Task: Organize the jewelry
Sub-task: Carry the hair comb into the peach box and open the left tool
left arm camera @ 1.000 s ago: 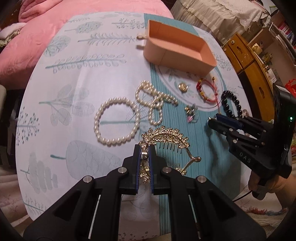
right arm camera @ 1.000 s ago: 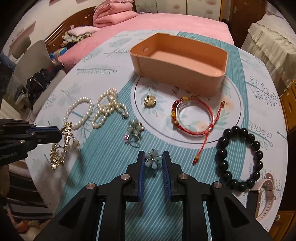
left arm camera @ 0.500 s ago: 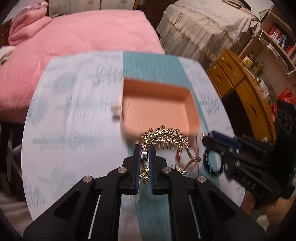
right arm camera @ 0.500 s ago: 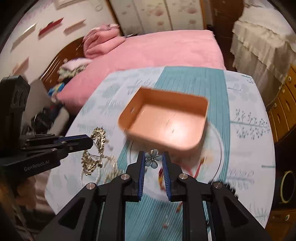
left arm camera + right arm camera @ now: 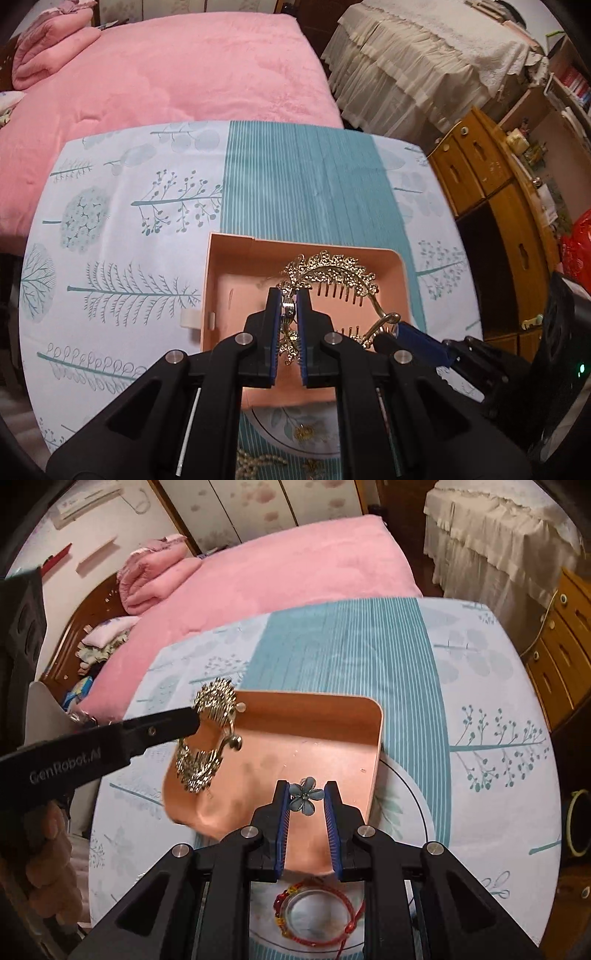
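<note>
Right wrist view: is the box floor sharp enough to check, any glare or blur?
Right wrist view: pink box floor smeared near its front edge, soft sheen; flower clip sharp. Left wrist view: gold hair comb crisp, fisheye bends the table edges.

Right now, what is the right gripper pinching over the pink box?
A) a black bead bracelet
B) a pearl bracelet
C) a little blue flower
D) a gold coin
C: the right gripper is shut on the little blue flower, held above the pink box, while the left gripper holds the gold hair comb over the same box.
</note>
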